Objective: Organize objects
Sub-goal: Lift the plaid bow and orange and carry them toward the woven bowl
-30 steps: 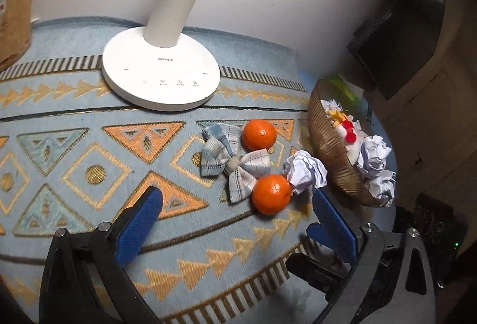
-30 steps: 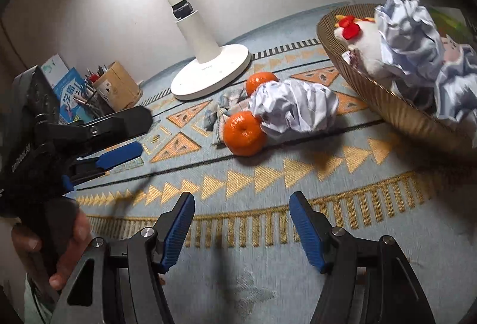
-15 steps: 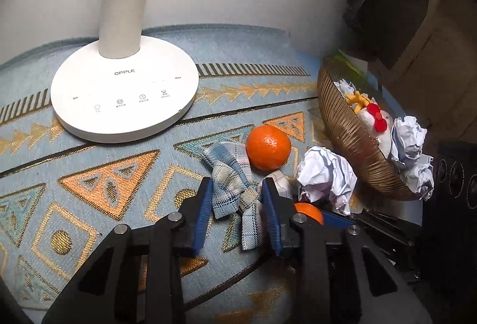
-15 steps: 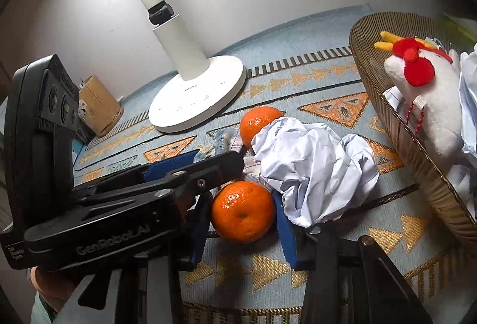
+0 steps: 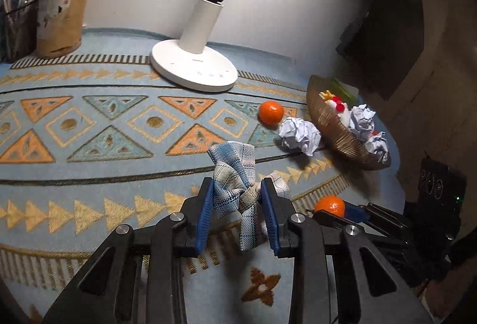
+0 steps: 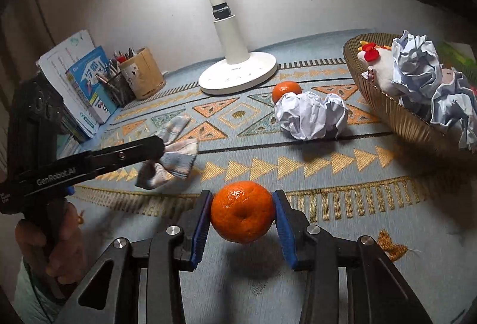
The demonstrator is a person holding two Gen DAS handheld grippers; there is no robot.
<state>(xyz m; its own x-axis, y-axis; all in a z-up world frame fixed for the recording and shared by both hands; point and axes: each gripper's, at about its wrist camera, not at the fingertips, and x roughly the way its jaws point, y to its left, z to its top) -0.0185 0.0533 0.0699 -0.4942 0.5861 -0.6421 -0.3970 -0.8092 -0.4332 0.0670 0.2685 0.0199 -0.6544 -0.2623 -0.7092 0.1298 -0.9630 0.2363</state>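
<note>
Change: both grippers are now lifting their loads off the rug (image 5: pixel 89 169).
Left gripper (image 5: pixel 238 213): fingers are pinching the plaid bow (image 5: pixel 235 175) narrowly.
Right gripper (image 6: pixel 242 222): fingers are clamping an orange (image 6: pixel 242 211).
Left behind: second orange (image 6: pixel 286 90) and paper ball (image 6: pixel 310 115) are lying beside the basket (image 6: pixel 396 115).
Meaning: both loads are probably heading for the basket.

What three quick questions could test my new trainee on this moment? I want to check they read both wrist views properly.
1. True or false: the left gripper is shut on the plaid bow.
2. What does the right gripper hold?
3. What lies beside the crumpled paper ball on the cloth: A) a second orange, B) a pen, C) a cup?

Key: 1 true; 2 an orange, lifted off the cloth; 3 A.
</note>
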